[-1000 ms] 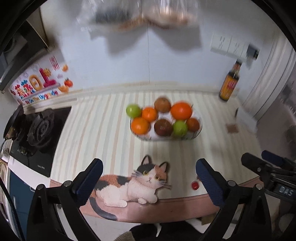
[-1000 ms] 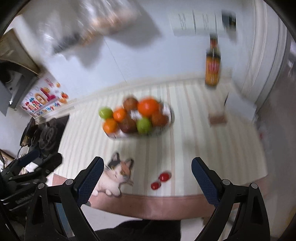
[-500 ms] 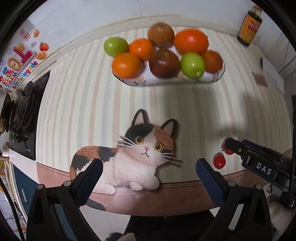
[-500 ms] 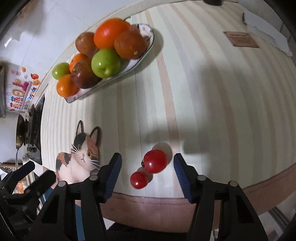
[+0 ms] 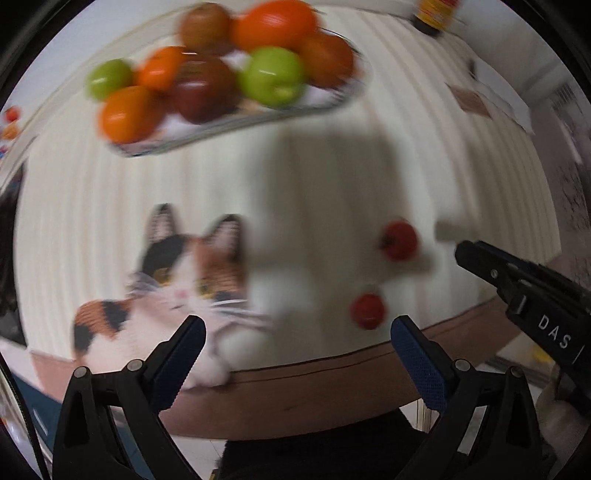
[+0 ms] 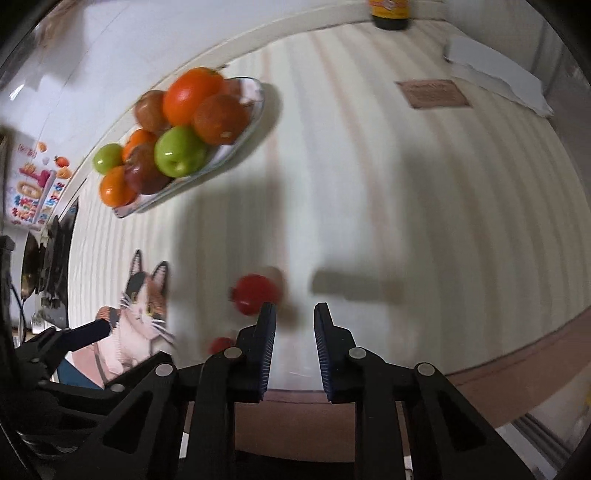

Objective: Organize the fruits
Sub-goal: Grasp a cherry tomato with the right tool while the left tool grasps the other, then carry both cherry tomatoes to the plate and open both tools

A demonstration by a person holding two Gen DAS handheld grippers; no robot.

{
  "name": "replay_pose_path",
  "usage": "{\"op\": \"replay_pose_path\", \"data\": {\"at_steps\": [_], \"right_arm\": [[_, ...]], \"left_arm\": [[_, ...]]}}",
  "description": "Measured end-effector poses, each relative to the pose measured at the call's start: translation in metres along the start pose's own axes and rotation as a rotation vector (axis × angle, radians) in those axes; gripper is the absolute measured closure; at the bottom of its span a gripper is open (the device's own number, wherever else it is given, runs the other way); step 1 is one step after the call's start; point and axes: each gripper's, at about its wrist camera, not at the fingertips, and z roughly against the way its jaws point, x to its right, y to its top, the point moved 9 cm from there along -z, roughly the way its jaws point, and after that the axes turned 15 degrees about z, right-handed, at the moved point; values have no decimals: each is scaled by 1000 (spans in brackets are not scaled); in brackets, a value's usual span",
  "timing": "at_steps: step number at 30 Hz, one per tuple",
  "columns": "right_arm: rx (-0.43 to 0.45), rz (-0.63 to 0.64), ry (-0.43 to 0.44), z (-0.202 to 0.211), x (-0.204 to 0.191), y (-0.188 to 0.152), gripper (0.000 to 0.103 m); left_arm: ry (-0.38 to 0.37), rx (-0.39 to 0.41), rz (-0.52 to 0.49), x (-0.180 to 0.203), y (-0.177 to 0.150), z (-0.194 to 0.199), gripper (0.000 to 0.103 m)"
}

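Two small red tomatoes lie on the striped mat near the counter's front edge: a larger one (image 5: 399,240) (image 6: 254,294) and a smaller one (image 5: 367,311) (image 6: 220,344). A white dish (image 5: 236,124) (image 6: 236,150) at the back holds oranges, green apples and brown fruits. My left gripper (image 5: 295,345) is open and empty, low over the mat, left of the tomatoes. My right gripper (image 6: 294,325) has its jaws narrowed to a small gap with nothing between them; the larger tomato sits just left of its left fingertip. It also shows in the left wrist view (image 5: 517,280).
A calico cat picture (image 5: 177,288) (image 6: 142,314) is printed on the mat at the front left. A dark sauce bottle (image 6: 389,13) stands at the back wall. A stove (image 6: 55,254) lies at the far left. A brown card (image 6: 432,94) and white paper (image 6: 495,79) lie at the right.
Both grippers have dropped closer to the mat and the tomatoes. My right gripper's jaws have narrowed a lot and now sit just right of the larger tomato. My left gripper stays open.
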Motion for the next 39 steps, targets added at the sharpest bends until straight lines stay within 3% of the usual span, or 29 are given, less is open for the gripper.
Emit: {"op": "replay_pose_path", "data": {"at_steps": [4, 6, 7, 10, 11, 15, 23, 31, 39], "right_arm": [[-5, -68, 24, 1, 21, -7, 79], [8, -85, 24, 4, 26, -7, 79], [13, -94, 21, 5, 28, -6, 79], [20, -106, 28, 10, 31, -6, 79], [20, -101, 30, 11, 30, -6, 79], [13, -75, 68, 11, 19, -2, 79], [-50, 33, 140, -18, -30, 11, 77], [-77, 108, 110, -37, -47, 13, 77], [-68, 134, 104, -37, -51, 19, 77]], "left_arm": [[-50, -35, -56, 31, -3, -20, 12], [-52, -51, -92, 42, -7, -30, 36], [-45, -65, -101, 45, -9, -35, 57], [-61, -49, -93, 44, -7, -36, 78], [-64, -52, -76, 41, -4, -35, 80], [-70, -10, -8, 15, 13, -22, 80], [-39, -1, 155, -53, 36, -15, 80], [-52, -2, 238, -82, 42, -15, 80], [-171, -11, 362, -111, 58, 3, 80]]}}
